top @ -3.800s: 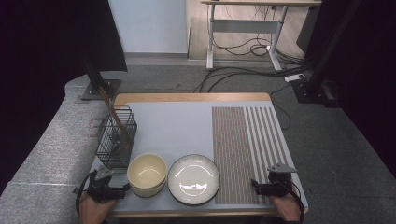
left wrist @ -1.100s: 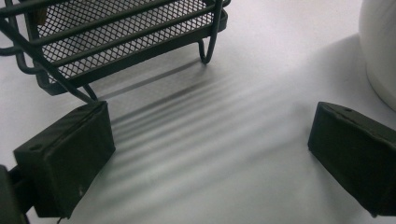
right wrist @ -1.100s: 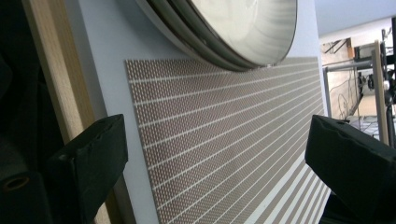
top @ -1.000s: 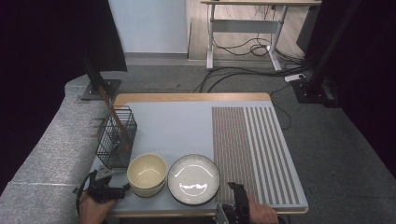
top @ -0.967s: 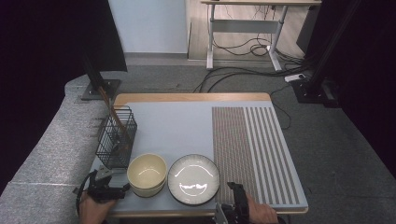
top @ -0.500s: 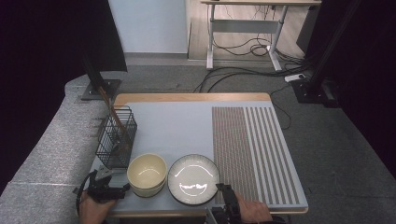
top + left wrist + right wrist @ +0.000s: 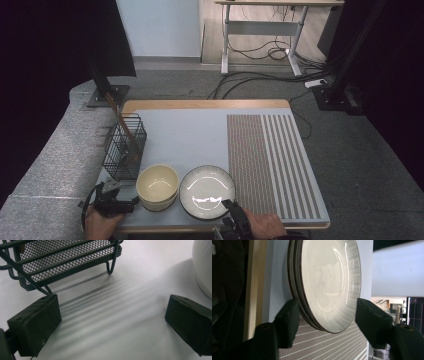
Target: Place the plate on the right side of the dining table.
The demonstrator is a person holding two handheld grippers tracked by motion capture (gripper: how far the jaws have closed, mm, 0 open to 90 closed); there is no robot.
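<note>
Our tongs (image 7: 235, 212) are black, with blocky matte pads (image 7: 37, 323), each showing a small round screw hole, and a dark cable (image 7: 86, 210) loops from the left one.

High overhead view; two close tong-mounted views, plates (image 7: 207, 192) shared.

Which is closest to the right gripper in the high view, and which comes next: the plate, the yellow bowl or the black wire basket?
From the right gripper, nearest first:
1. The plate, right at its jaws, near the table's front edge.
2. The yellow bowl, just left of the plate.
3. The black wire basket, farthest, at the table's left side, behind the bowl.
</note>
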